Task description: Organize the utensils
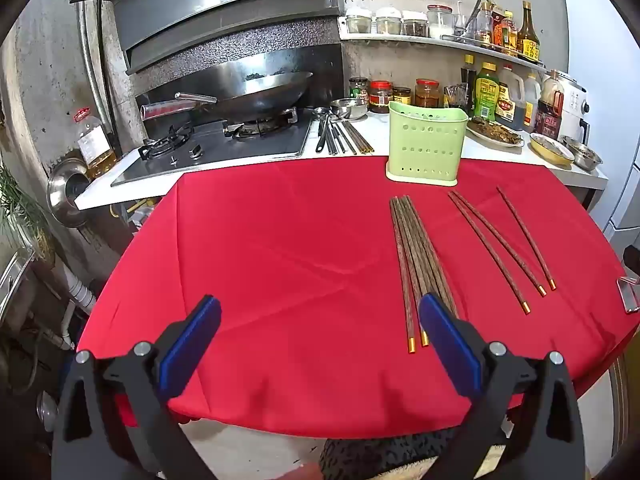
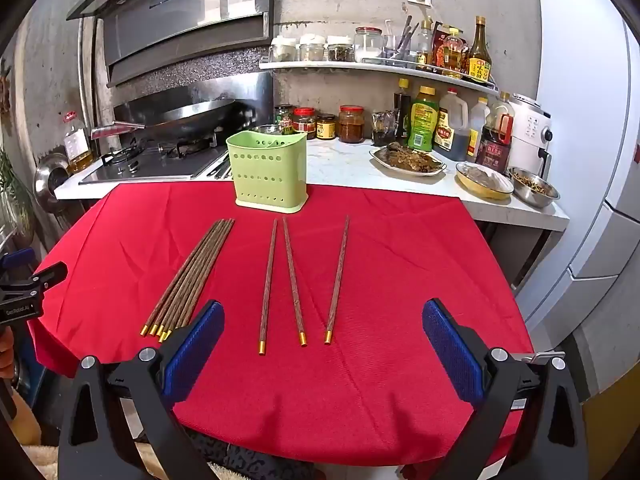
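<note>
A green perforated utensil holder (image 1: 426, 142) (image 2: 269, 170) stands upright at the far edge of the red tablecloth (image 1: 280, 260) (image 2: 380, 280). A bundle of several brown chopsticks with gold tips (image 1: 416, 264) (image 2: 192, 276) lies on the cloth. Three loose chopsticks (image 1: 496, 244) (image 2: 294, 280) lie spread to its right. My left gripper (image 1: 320, 312) is open and empty, near the table's front edge, its right finger over the bundle's ends. My right gripper (image 2: 320, 316) is open and empty, just in front of the three loose chopsticks.
Behind the table, a white counter (image 2: 344, 164) holds a gas stove with a wok (image 1: 256, 92), metal utensils (image 1: 340, 134), sauce jars and bottles (image 2: 424, 124), food dishes (image 2: 408, 158) and bowls (image 2: 534, 186). A white fridge (image 2: 592, 120) stands at right.
</note>
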